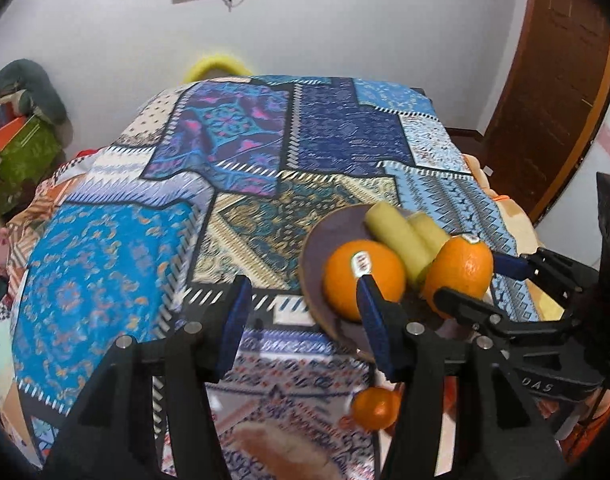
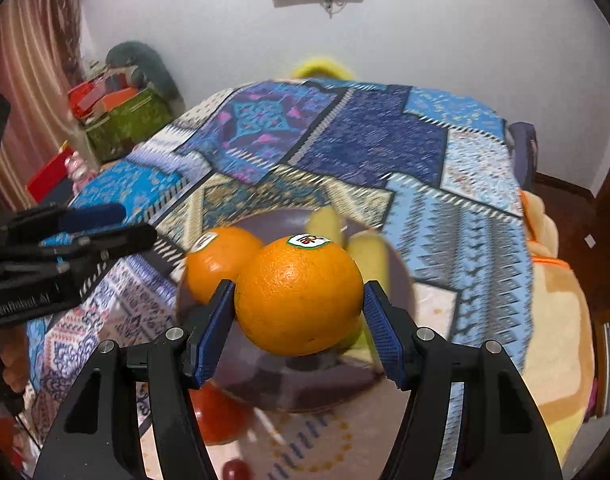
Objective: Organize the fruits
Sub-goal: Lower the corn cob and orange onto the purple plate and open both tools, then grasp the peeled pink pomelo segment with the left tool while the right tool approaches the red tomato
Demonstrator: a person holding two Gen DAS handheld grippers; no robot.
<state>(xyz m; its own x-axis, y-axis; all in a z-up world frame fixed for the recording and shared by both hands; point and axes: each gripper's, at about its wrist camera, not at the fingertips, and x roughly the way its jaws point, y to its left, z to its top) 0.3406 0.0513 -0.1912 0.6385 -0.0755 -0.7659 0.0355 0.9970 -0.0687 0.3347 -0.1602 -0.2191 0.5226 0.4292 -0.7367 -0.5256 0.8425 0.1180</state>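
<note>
A dark purple plate (image 1: 317, 240) (image 2: 289, 384) sits on the patterned bedspread and holds an orange (image 1: 361, 280) (image 2: 217, 256) and yellow-green bananas (image 1: 401, 236) (image 2: 369, 252). My right gripper (image 2: 299, 308) (image 1: 471, 280) is shut on a second orange (image 2: 299, 296) (image 1: 461, 268) with a sticker on top, held over the plate beside the first orange. My left gripper (image 1: 301, 316) (image 2: 109, 224) is open and empty, just left of the plate. A small orange fruit (image 1: 375, 408) lies on the cloth below the plate.
The bed is covered by a blue patchwork cloth (image 1: 225, 168). A red fruit (image 2: 221, 420) and a small dark red fruit (image 2: 235, 470) lie near the plate's front edge. Green boxes (image 2: 125, 120) stand at the left wall. A wooden door (image 1: 553, 100) is at the right.
</note>
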